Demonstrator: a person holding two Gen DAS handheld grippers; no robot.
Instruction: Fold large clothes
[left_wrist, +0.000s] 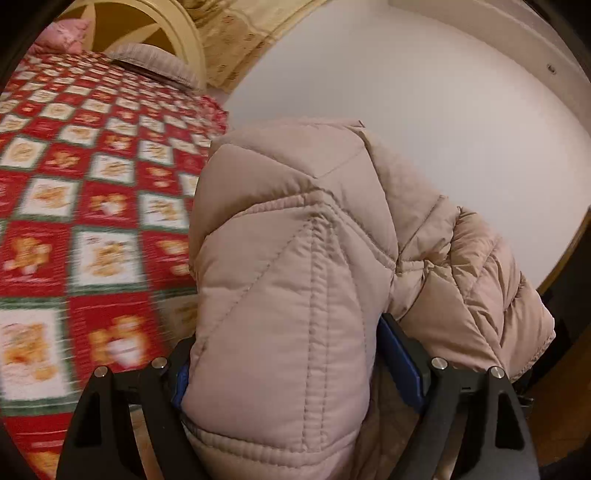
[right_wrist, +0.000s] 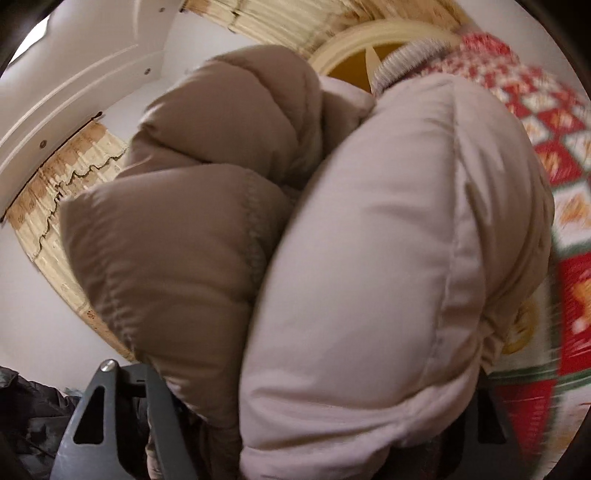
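Observation:
A beige quilted puffer jacket (left_wrist: 295, 258) fills the left wrist view, bunched up and lifted above the bed. My left gripper (left_wrist: 291, 369) is shut on a thick fold of it, with blue pads (left_wrist: 400, 358) pressed against both sides. In the right wrist view the same jacket (right_wrist: 369, 277) bulges right in front of the camera. My right gripper (right_wrist: 317, 424) is shut on it; its fingertips are hidden by the padding.
A red, green and white checked bedspread (left_wrist: 92, 221) covers the bed on the left, with a pillow (left_wrist: 155, 62) and a cream headboard (left_wrist: 173, 29) behind. A white wall (left_wrist: 424, 92) stands to the right. Dark cloth (right_wrist: 26, 417) lies at the lower left.

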